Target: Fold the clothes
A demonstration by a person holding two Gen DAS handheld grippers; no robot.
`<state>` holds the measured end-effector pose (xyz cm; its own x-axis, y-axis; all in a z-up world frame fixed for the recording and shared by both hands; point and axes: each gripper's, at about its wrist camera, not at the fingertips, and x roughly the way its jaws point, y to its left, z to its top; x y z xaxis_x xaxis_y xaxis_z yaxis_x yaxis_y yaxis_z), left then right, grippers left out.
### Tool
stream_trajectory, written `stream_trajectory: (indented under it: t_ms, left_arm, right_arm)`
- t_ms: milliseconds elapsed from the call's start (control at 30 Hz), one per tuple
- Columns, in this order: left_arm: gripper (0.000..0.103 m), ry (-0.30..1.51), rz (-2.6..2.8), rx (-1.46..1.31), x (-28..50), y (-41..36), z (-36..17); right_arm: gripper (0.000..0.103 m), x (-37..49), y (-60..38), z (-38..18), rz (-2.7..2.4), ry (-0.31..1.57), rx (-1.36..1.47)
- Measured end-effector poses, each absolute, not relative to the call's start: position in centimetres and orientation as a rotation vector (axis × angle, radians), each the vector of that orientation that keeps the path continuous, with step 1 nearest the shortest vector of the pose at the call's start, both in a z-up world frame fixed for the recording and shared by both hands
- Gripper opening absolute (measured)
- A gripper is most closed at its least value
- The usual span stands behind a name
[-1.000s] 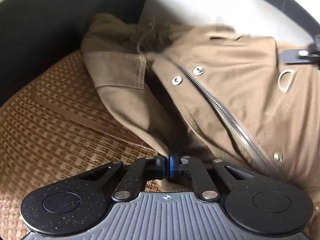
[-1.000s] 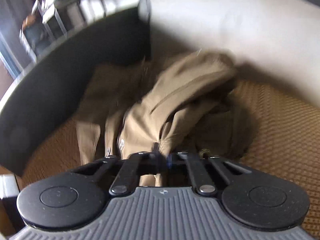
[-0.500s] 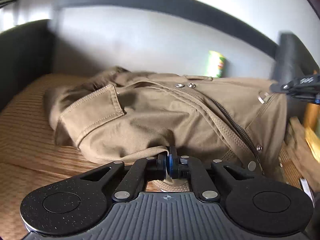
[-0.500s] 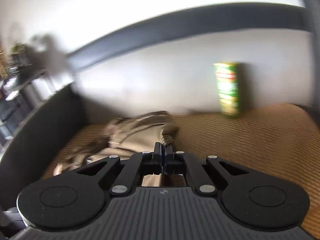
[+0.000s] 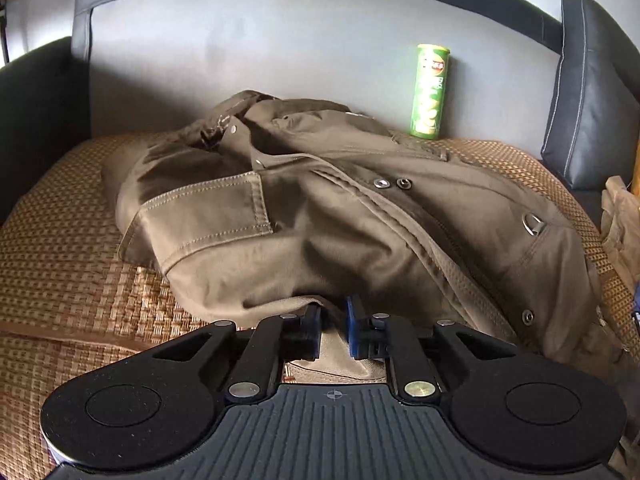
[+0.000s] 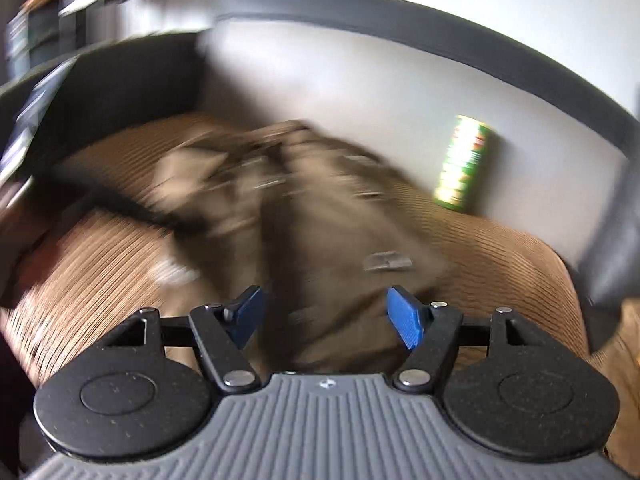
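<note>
An olive-brown jacket (image 5: 320, 220) with a zip, snap buttons and a flap pocket lies spread on the woven mat (image 5: 60, 260) of a sofa. My left gripper (image 5: 334, 328) sits at its near hem. Its jaws are opening, a narrow gap shows between the pads, and the hem cloth lies loosely in that gap. The right wrist view is blurred by motion. There my right gripper (image 6: 326, 312) hovers just in front of the jacket (image 6: 320, 220), its jaws opening wide with the blue pads far apart and nothing clamped between them.
A green chips can (image 5: 431, 90) stands upright against the sofa back, behind the jacket, and shows in the right wrist view too (image 6: 464, 162). Dark leather armrests stand at the left (image 5: 36, 112) and right (image 5: 588, 92). Another beige cloth (image 5: 618, 216) lies at the right edge.
Both grippers carried the jacket across and laid it on the mat. The right jaws, shut on cloth before, have sprung wide. The left jaws have parted slightly.
</note>
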<state>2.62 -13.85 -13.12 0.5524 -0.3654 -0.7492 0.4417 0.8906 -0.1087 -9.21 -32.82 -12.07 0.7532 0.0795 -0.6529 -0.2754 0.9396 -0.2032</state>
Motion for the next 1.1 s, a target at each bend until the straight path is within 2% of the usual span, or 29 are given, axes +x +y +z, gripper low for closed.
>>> stream_trajectory:
  t_ms: [133,267,300,333,367,400,433,467,633,800,1000,1100]
  left_arm:
    - [0.010,0.868,-0.493,0.087,3.5,-14.0,-13.1]
    - [0.011,0.878,-0.518,0.076,4.2,-13.6,-13.1]
    - [0.018,0.880,-0.527,0.076,4.2,-13.3,-12.9]
    - [0.022,0.880,-0.534,0.070,4.0,-12.8,-12.7]
    - [0.035,0.873,-0.542,0.059,3.7,-12.0,-12.5]
    - [0.041,0.855,-0.545,0.043,3.2,-11.1,-12.1]
    - [0.057,0.826,-0.536,0.030,2.6,-10.0,-11.6]
    - [0.068,0.793,-0.513,0.018,2.0,-9.0,-11.0]
    - [0.071,0.684,-0.466,0.016,-1.4,-6.1,-10.3]
    - [0.074,0.670,-0.527,0.137,-4.6,-9.1,-13.7]
    - [0.075,0.599,-0.512,0.204,-3.5,-15.5,-16.1]
    - [0.083,0.529,-0.494,0.207,-1.8,-17.6,-16.7]
  right_arm:
    - [0.073,-10.9,-26.5,-17.3,0.263,0.697,-0.560]
    - [0.077,-10.5,-23.4,-23.1,0.256,0.683,-0.830]
    - [0.073,-9.9,-23.3,-24.0,0.266,0.681,-0.866]
    - [0.037,-9.3,-23.5,-24.2,0.293,0.699,-0.859]
    - [0.013,-8.5,-23.9,-23.8,0.309,0.724,-0.817]
    - [0.012,-7.5,-24.8,-22.6,0.307,0.760,-0.724]
    - [0.011,-6.7,-25.8,-21.2,0.302,0.779,-0.642]
    - [0.011,-6.2,-26.9,-19.6,0.294,0.773,-0.578]
    - [0.009,-4.2,-32.5,-12.0,0.248,0.719,-0.291]
    - [0.009,-2.6,-36.7,-6.1,0.193,0.627,-0.106]
    - [0.009,-1.8,-40.3,-2.9,0.167,0.573,-0.032]
    - [0.009,-1.6,-40.6,-1.7,0.180,0.559,-0.026]
